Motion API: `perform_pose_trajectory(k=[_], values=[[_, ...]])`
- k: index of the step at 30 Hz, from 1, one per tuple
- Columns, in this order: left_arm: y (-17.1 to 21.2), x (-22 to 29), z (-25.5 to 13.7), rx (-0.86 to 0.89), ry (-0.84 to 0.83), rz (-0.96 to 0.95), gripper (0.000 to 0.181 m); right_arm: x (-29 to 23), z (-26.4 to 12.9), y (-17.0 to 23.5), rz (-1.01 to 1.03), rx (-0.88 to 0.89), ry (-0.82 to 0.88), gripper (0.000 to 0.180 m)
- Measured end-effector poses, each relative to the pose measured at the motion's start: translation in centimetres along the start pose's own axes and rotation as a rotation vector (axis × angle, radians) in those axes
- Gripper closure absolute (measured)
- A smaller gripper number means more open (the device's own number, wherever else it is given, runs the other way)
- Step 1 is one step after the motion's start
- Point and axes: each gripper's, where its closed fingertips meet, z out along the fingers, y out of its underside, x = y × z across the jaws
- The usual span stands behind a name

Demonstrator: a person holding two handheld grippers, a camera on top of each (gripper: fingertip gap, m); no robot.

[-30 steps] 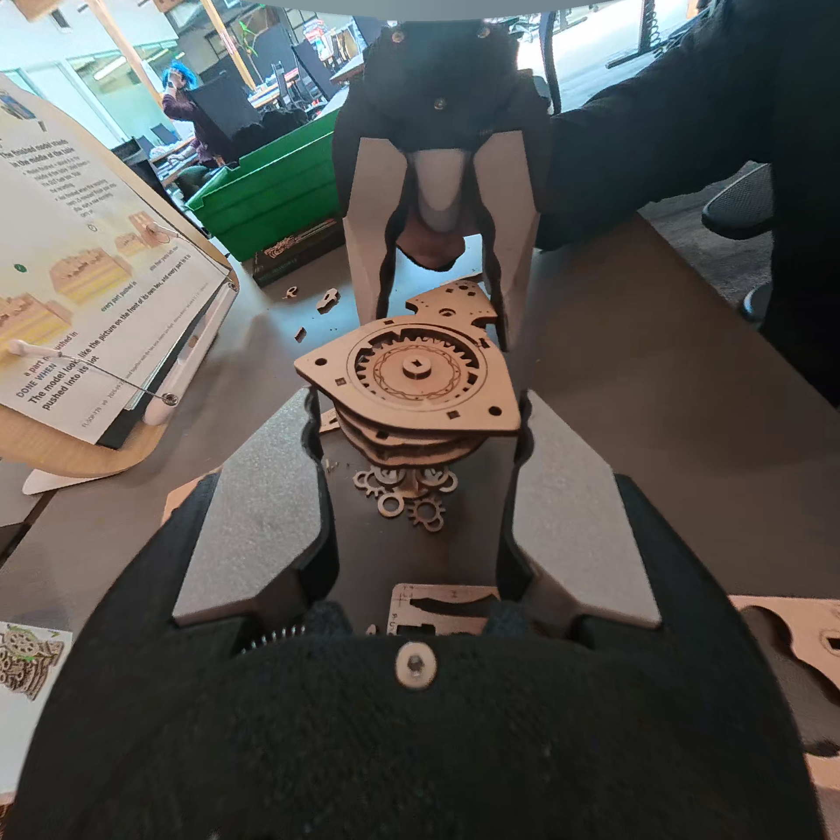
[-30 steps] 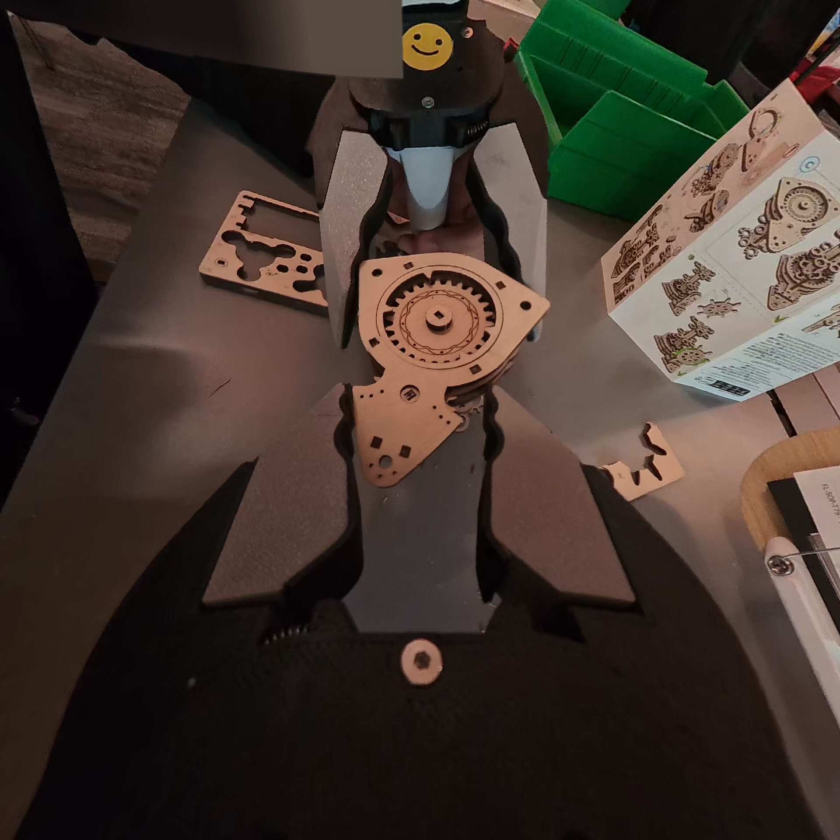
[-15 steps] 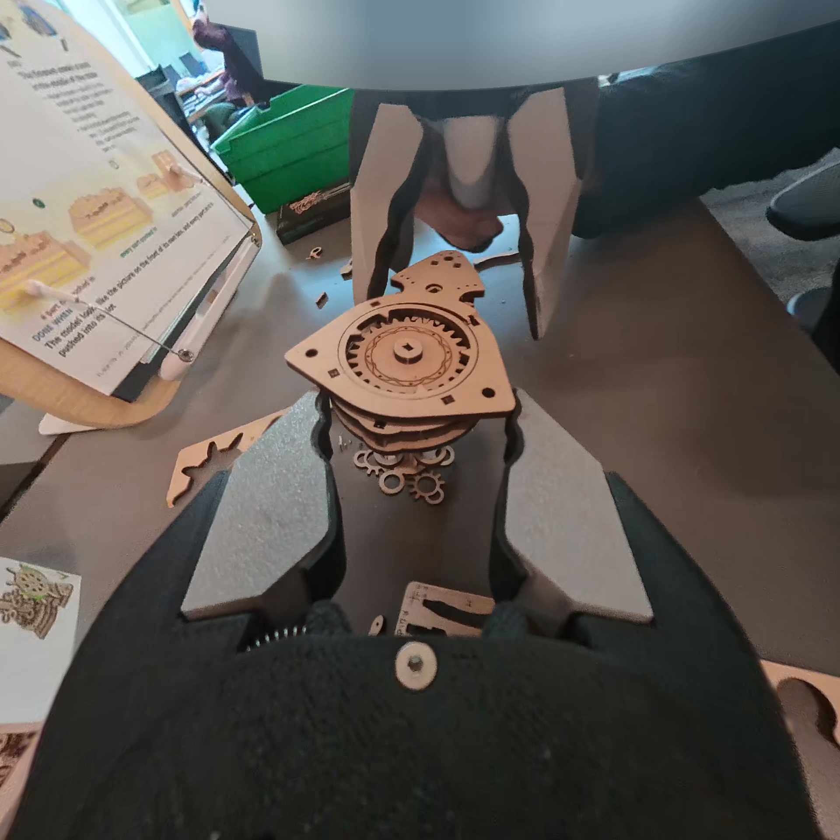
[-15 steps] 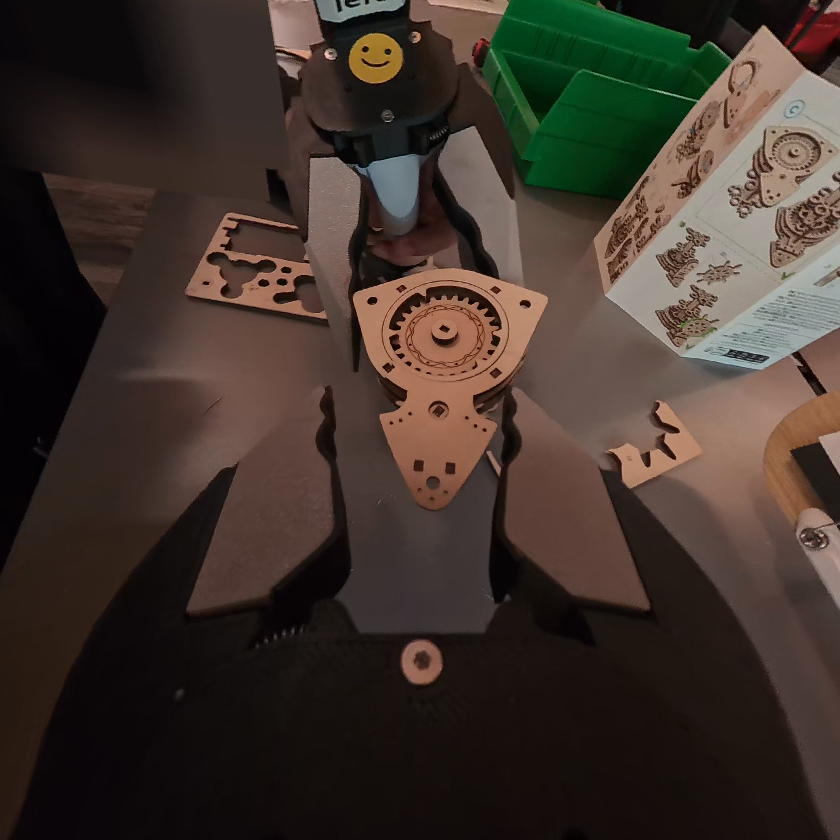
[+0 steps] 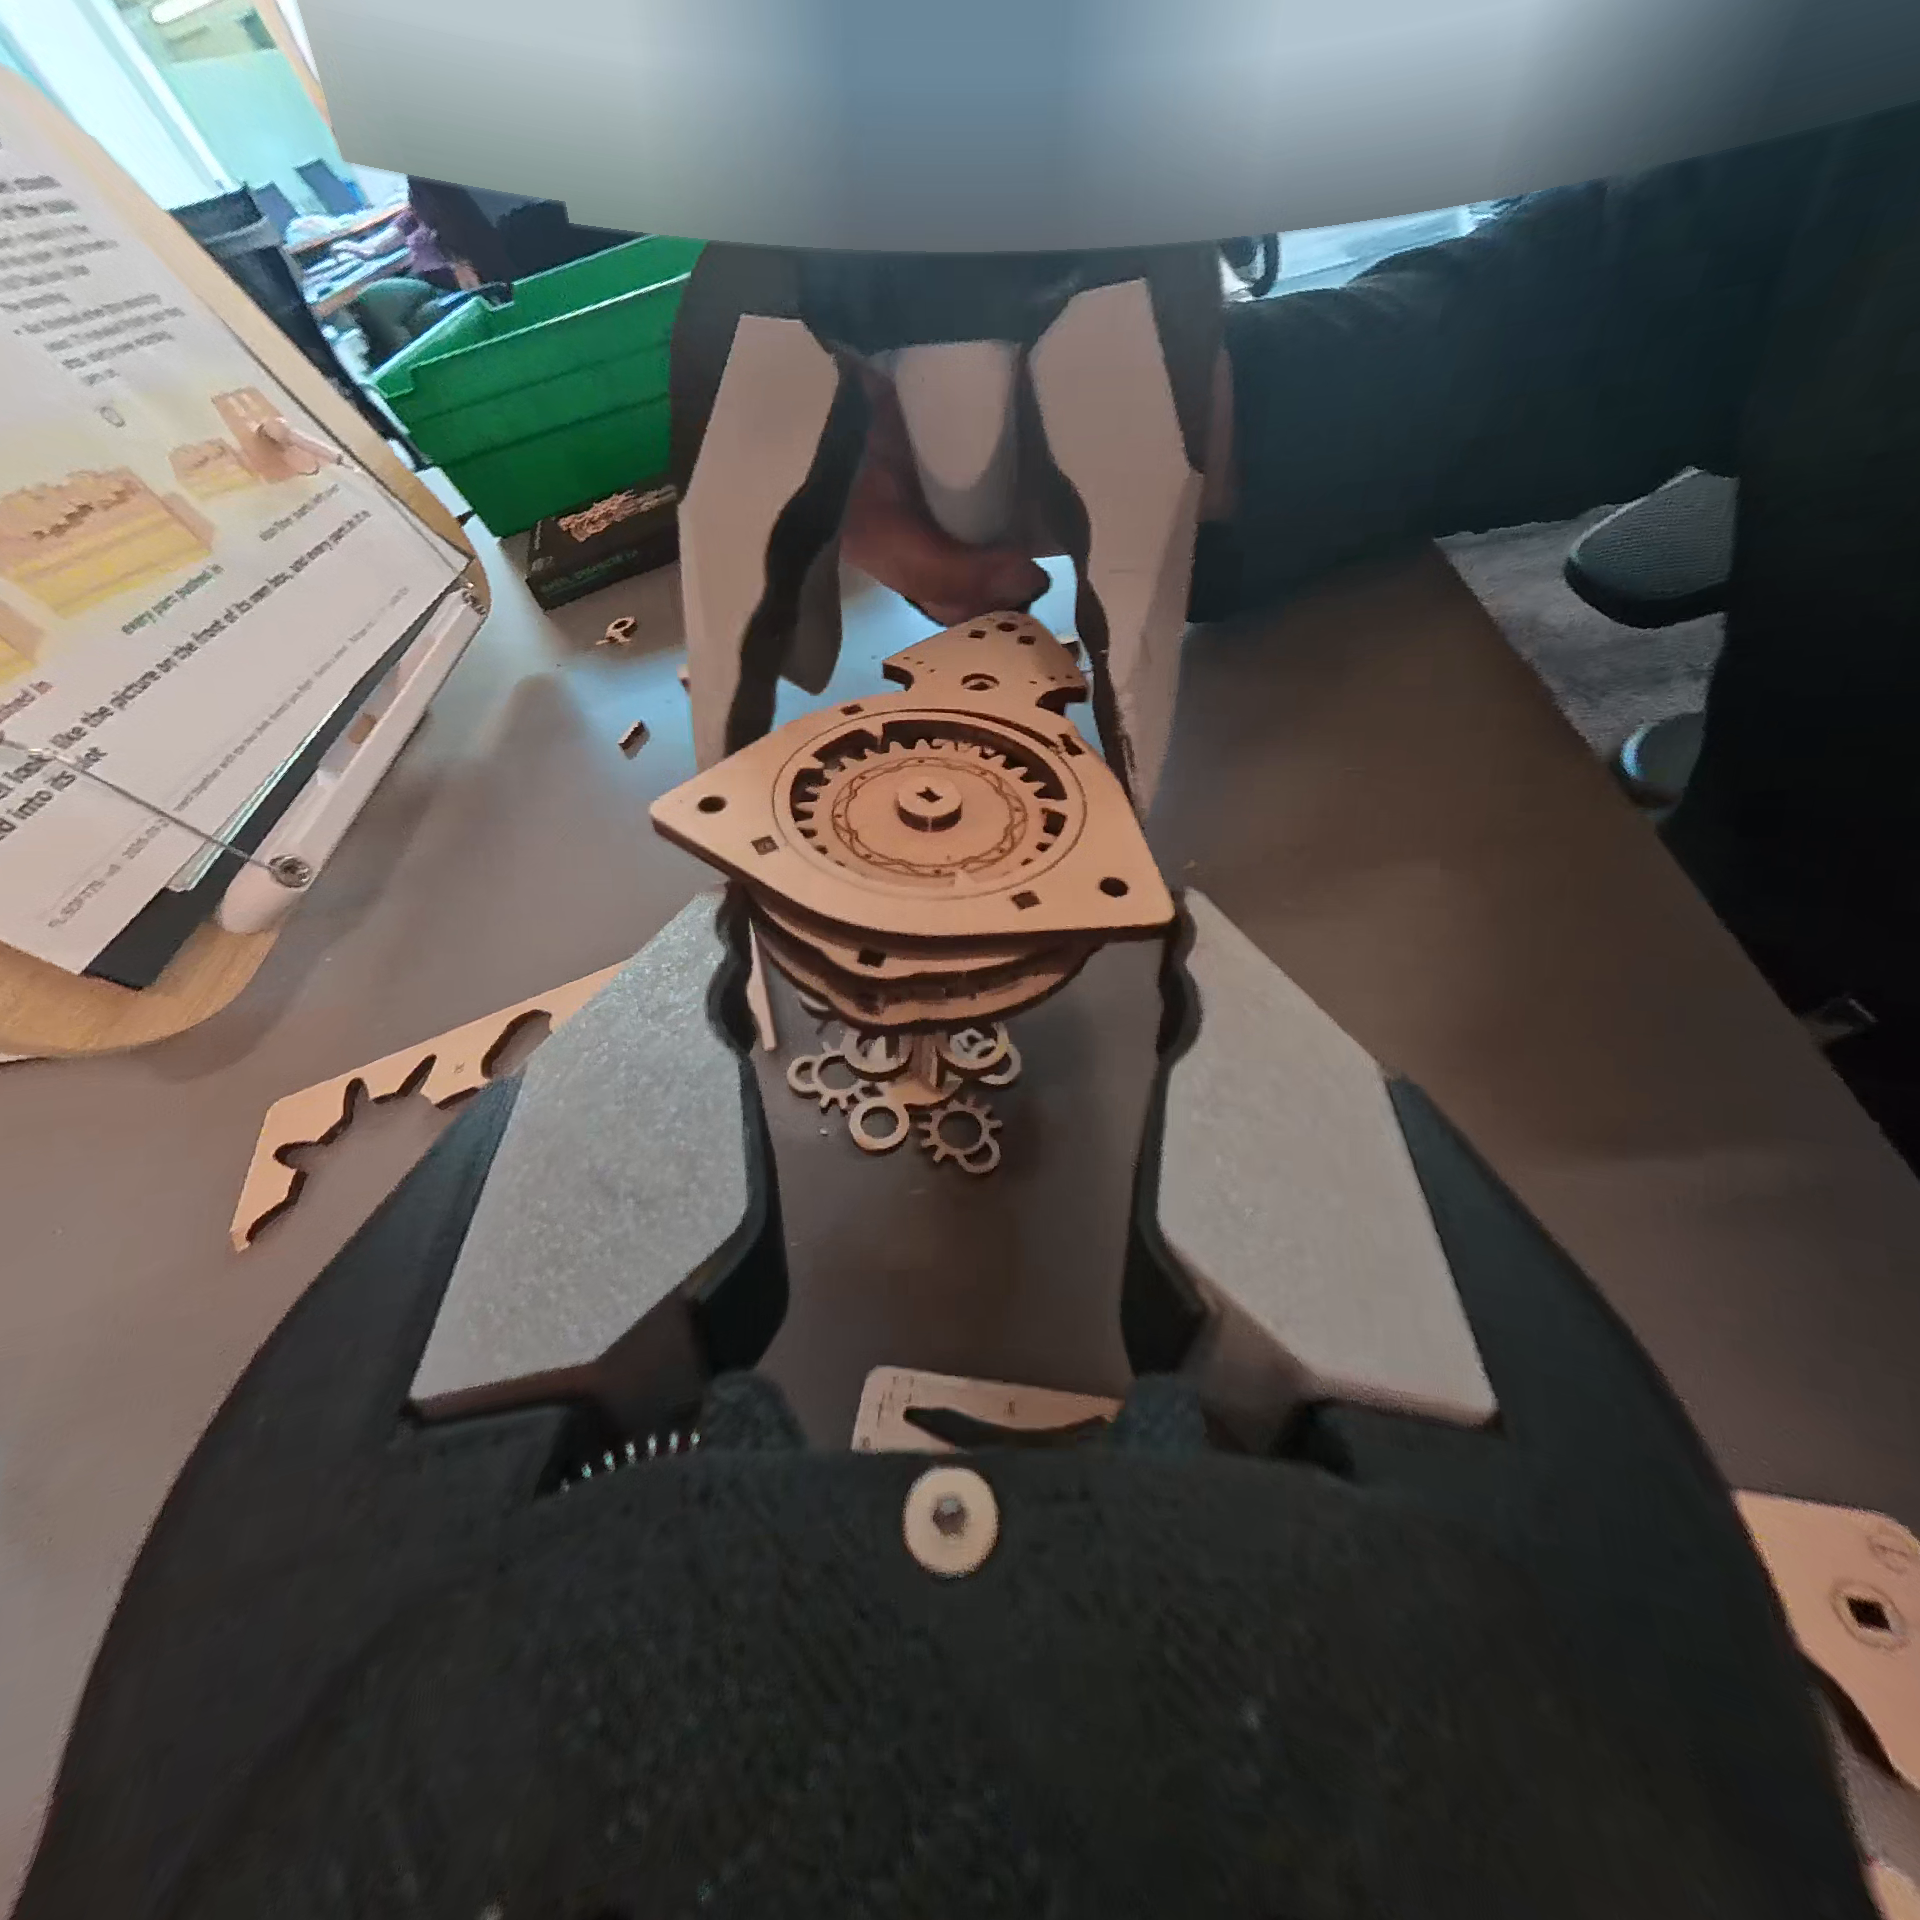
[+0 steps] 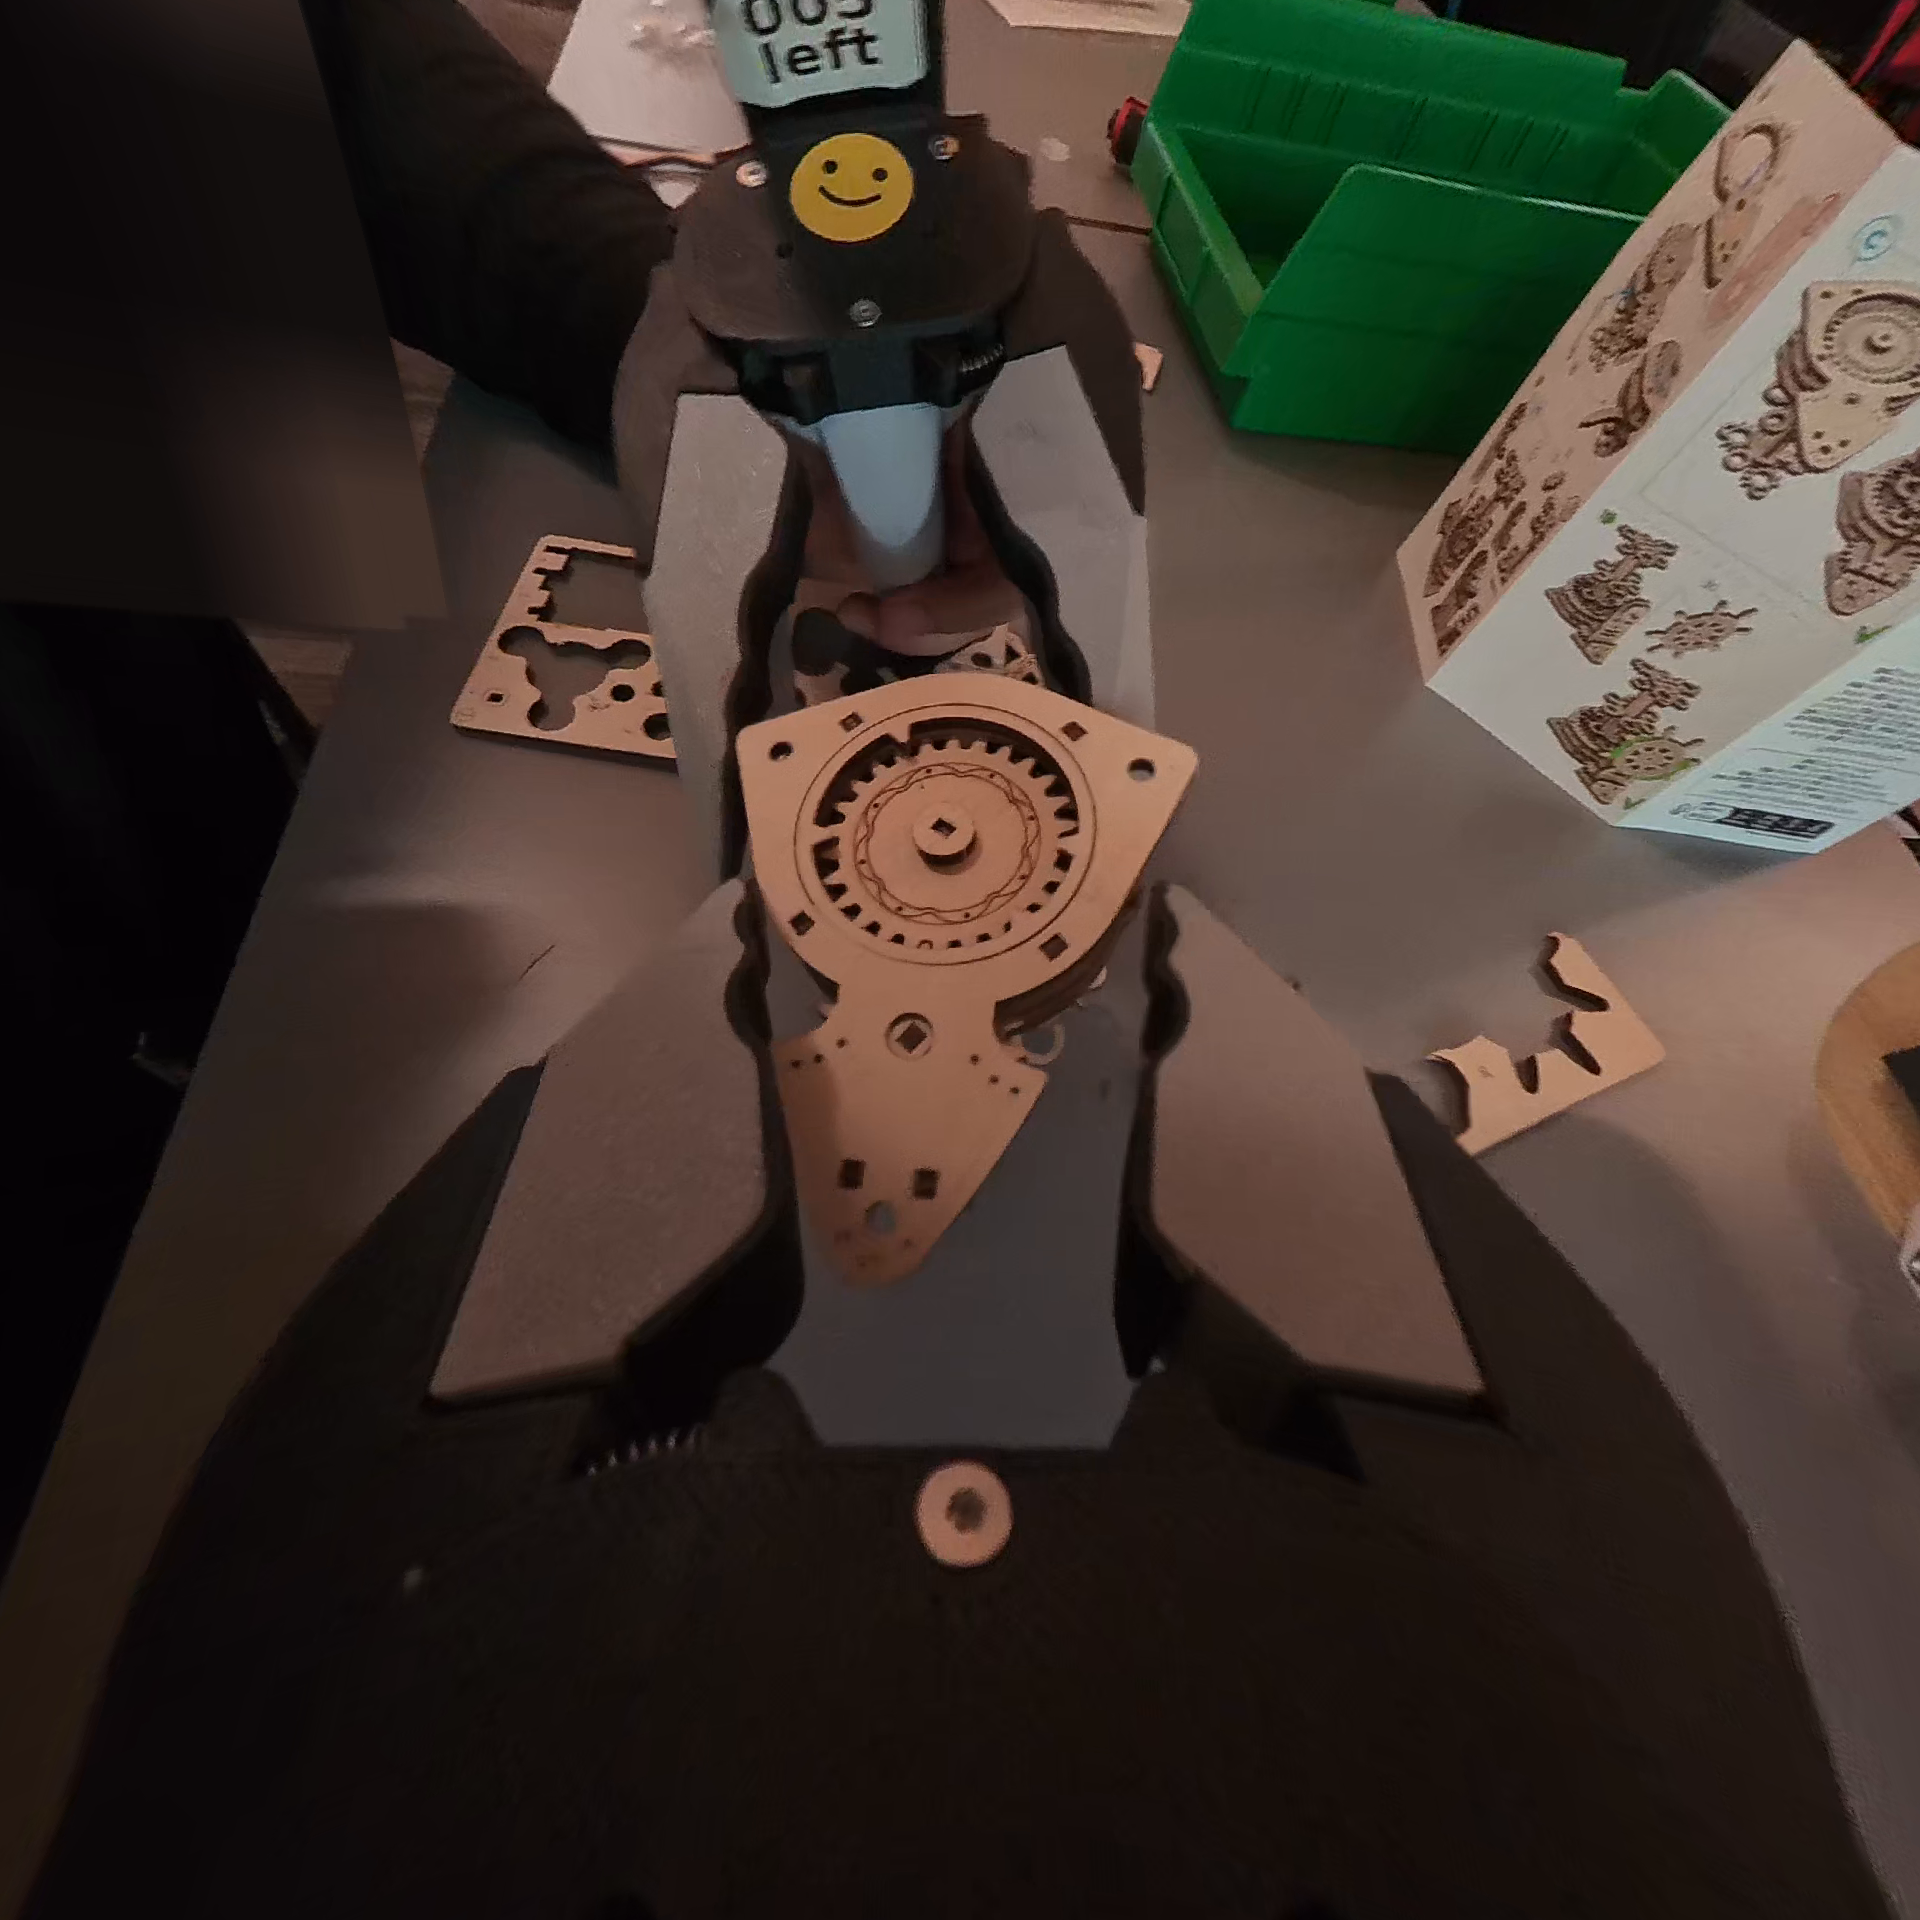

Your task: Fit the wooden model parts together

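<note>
The left gripper (image 5: 951, 951) seems to clamp the layered wooden gear model (image 6: 961, 831) above the counter (image 5: 1455, 883), while the right gripper (image 6: 945, 997), fingers spread wide, straddles its tab plate (image 6: 899, 1132); align the slots squarely before pressing.

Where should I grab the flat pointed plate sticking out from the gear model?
Probably pinch the plate by its two long slanted edges near the narrow tip, coming in level from the right gripper side: it is thin, level, tip pointing at that gripper, whose open fingers flank it.
</note>
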Motion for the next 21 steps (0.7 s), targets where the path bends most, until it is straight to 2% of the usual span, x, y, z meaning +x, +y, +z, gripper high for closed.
perform_pose_trajectory(k=[7, 12, 18, 21], values=[[0.0, 0.2, -1.1, 0.031, 0.091, -0.044, 0.106, -0.2, -0.3, 0.2, -0.003, -0.003, -0.025, 0.117], [0.8, -1.1, -1.3, 0.002, 0.041, -0.047, 0.123, 0.5, -0.6, 0.0, 0.014, 0.017, 0.005, 0.123], [0.5, -0.6, -0.7, -0.002, 0.034, -0.046, 0.123, -0.2, -0.1, -0.4, -0.020, 0.021, -0.003, 0.107], [0.5, -0.6, -0.6, -0.009, 0.031, -0.064, 0.123, -0.1, 0.3, -0.3, -0.046, 0.005, 0.018, 0.106]])
